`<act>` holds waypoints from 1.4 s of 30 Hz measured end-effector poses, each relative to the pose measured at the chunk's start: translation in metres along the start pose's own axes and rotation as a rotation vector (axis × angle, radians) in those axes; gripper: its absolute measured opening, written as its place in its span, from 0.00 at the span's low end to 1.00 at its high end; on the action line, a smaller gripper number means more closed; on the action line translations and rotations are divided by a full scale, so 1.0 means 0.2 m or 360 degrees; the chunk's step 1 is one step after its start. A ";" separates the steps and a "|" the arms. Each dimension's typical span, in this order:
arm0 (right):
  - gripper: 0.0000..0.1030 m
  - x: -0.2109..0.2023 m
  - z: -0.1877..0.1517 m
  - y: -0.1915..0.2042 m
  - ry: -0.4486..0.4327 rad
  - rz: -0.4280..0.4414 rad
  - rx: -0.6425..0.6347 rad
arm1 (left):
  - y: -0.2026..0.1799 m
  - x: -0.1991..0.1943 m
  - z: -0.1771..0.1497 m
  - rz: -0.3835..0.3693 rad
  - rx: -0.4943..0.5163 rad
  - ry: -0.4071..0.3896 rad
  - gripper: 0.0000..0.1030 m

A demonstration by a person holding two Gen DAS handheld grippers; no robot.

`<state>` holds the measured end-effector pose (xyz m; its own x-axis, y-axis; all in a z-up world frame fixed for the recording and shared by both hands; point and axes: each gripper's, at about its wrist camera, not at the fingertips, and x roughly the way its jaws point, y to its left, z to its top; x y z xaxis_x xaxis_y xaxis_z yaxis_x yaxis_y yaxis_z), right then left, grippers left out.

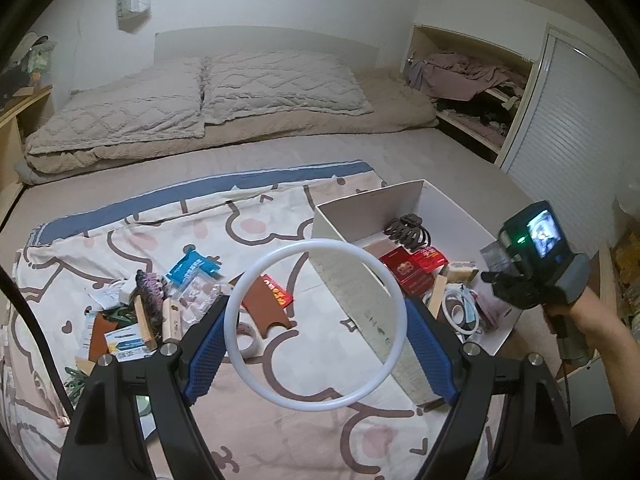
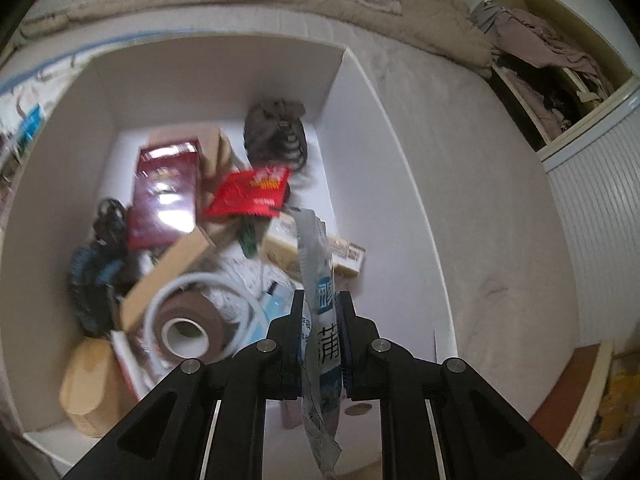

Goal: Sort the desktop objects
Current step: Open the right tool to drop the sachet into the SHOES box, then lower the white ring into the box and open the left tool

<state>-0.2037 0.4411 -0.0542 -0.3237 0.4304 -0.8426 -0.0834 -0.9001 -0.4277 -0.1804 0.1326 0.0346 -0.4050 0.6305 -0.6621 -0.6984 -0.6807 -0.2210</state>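
Bed [image 1: 280, 152] filling the room, with two quilted pillows [image 1: 200, 92] at its head and a cartoon-print sheet [image 1: 248, 420] spread over the near part. White cardboard box [image 1: 360, 216] standing open on the sheet's right side, already part-filled: dark red booklet [image 2: 164, 196], red sachet [image 2: 248, 192], brown hair claw [image 2: 276, 128], roll of brown tape [image 2: 188, 324] inside a white ring, wooden blocks, blurred in the right wrist view. Unsorted pile [image 1: 160, 304] lying left of the box on the sheet: blue packet [image 1: 192, 266], brown card sleeve [image 1: 266, 308], clear tape roll [image 1: 250, 340], wooden pieces, green clips. Left gripper [image 1: 316, 336] half spread, blue pads pressing from both sides on a large white ring [image 1: 316, 328], held upright above the sheet, just left of the box's near corner. Right gripper [image 2: 322, 336] pointing down over the box's interior, pressed together on a thin clear-and-blue plastic packet [image 2: 320, 320] with printed characters, the packet standing on edge between the pads and above the box's contents. A hand [image 1: 576, 308] wrapped around the right gripper's handle at the far right of the left wrist view.
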 end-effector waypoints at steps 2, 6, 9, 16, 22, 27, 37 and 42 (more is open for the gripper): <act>0.14 0.04 0.00 0.00 0.0056 -0.0060 -0.0015 | -0.02 0.01 0.00 0.0000 0.0002 -0.0004 0.81; 0.14 0.08 0.00 0.01 0.0135 -0.0077 -0.0036 | -0.04 0.03 0.02 -0.0004 0.0015 -0.0013 0.81; 0.14 0.10 -0.01 0.02 0.0166 -0.0102 -0.0059 | -0.06 0.04 0.05 -0.0004 0.0023 -0.0025 0.81; 0.15 0.13 0.00 0.04 0.0225 -0.0106 -0.0111 | -0.12 0.09 0.15 -0.0002 0.0038 -0.0072 0.81; 0.15 0.09 -0.01 0.04 0.0209 -0.0036 -0.0101 | -0.23 0.20 0.23 -0.0014 0.0089 -0.0071 0.81; 0.15 0.02 -0.04 0.04 0.0167 0.0058 -0.0090 | -0.32 0.33 0.25 -0.0062 0.0101 -0.0033 0.81; 0.15 -0.13 -0.07 0.00 0.0029 0.0286 -0.0013 | -0.52 0.51 0.22 -0.0192 0.0137 0.0076 0.81; 0.15 -0.18 -0.07 -0.05 -0.0029 0.0387 0.0072 | -0.62 0.57 0.16 -0.0215 0.0185 0.0136 0.81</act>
<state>-0.1787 0.4361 -0.0243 -0.3566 0.1998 -0.9126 -0.0428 -0.9793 -0.1977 -0.1592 0.3006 0.0103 -0.2545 0.6759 -0.6917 -0.8086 -0.5411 -0.2312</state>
